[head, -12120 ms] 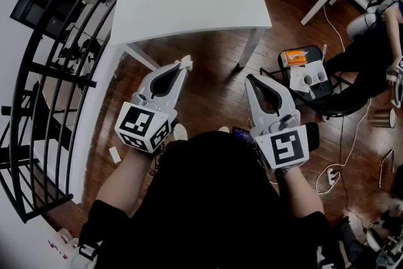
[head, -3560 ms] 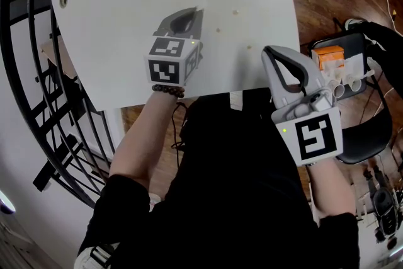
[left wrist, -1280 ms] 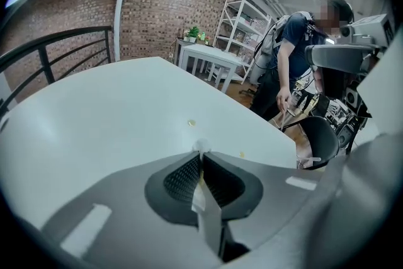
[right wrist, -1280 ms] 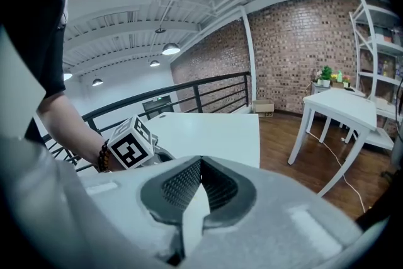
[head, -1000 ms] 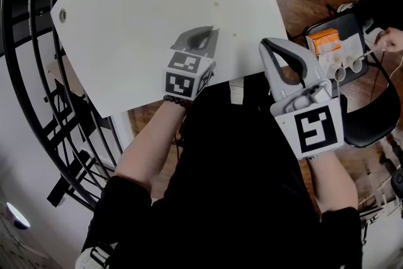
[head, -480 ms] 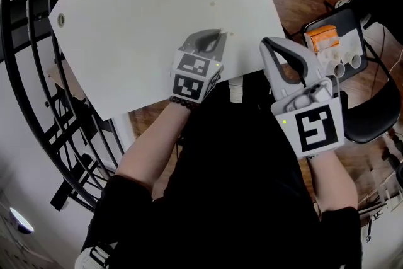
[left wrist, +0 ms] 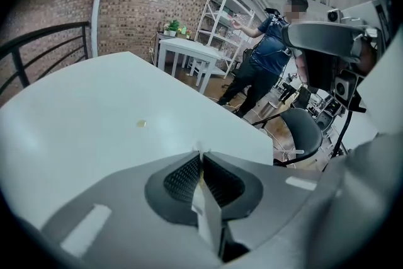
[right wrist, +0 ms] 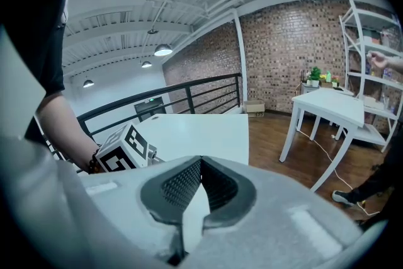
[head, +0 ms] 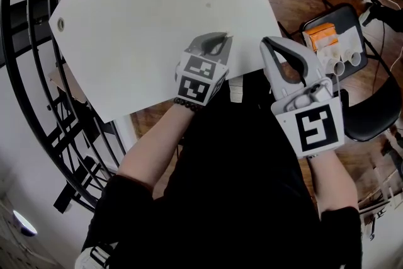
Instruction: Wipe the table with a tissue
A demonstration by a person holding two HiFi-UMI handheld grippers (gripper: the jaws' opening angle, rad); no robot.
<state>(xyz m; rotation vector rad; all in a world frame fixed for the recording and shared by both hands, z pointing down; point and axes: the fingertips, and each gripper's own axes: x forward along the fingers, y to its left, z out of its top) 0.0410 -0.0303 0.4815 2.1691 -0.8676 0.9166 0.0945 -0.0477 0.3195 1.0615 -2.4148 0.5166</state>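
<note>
The left gripper (head: 225, 39) is low over the white surface (head: 145, 9), close to its near edge. Its jaws are pressed together on a tissue (left wrist: 199, 151), of which only a small white scrap shows at the tips in the left gripper view. Whether the scrap touches the surface cannot be told. A little way ahead of the tips a small yellowish speck (left wrist: 141, 124) lies on the surface, which is bare around it. The right gripper (head: 266, 42) is held by the surface's near right corner. Its jaws are closed tip to tip with nothing between them, and it points level across the room. In the right gripper view the left gripper's marker cube (right wrist: 123, 148) shows to the left, and a second white table (right wrist: 330, 101) stands well off on the wood floor. Right of the surface, a black chair (head: 378, 107) carries an orange box (head: 317, 34) and some white cups (head: 349, 60). A black railing (head: 31, 72) curves along the surface's left side. In the left gripper view a person (left wrist: 267, 53) stands far off near white shelves.
</note>
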